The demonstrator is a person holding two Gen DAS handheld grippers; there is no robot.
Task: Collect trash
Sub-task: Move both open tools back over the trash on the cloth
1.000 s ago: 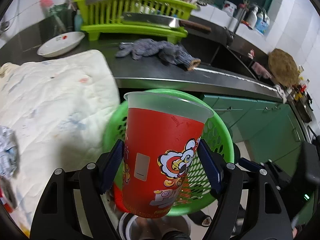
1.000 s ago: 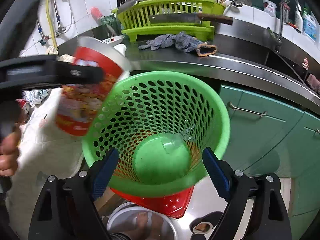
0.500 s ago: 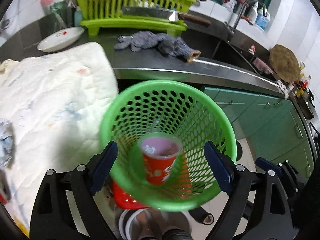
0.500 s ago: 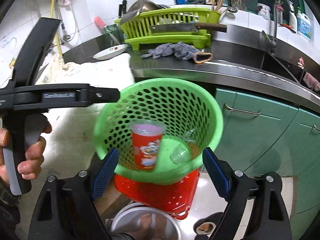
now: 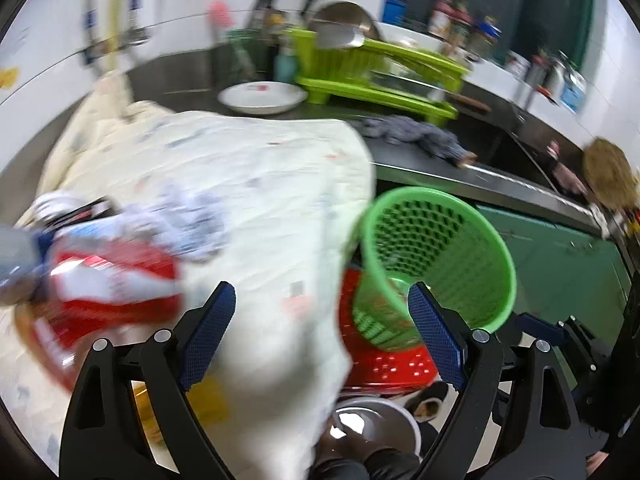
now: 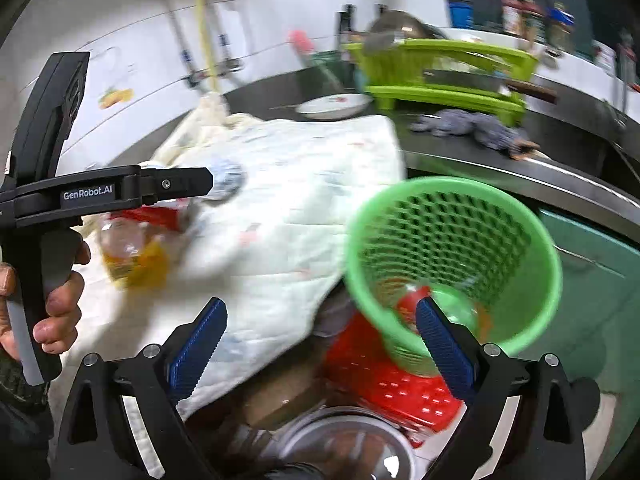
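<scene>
Both grippers are seen empty above a cluttered kitchen table: the left gripper point(image 5: 320, 334) and the right gripper point(image 6: 320, 340) are spread wide with nothing between the blue pads, the right one's jaws having just been opening. The green basket point(image 6: 532, 248), tilted on a red crate point(image 6: 400, 388) beside the cloth-covered table point(image 5: 280, 208), is shown with a red cup point(image 6: 412, 300) lying at its bottom. Remaining trash is left on the cloth: a red wrapper point(image 5: 116, 292) and a crumpled blue-and-white wad point(image 5: 192, 224) in the left wrist view, and a yellowish plastic bottle point(image 6: 132, 252) in the right wrist view, all heavily blurred.

Trouble is judged likeliest from the basket, which is leaned on the crate's edge and could be tipped by a passing gripper, spilling what has been collected. A snagged cloth could also be dragged off the table with the rubbish on it.

A second earlier the red cup was clamped in the left gripper above the basket; half a second earlier it was caught falling inside. Both views have since been swung from the basket towards the table
</scene>
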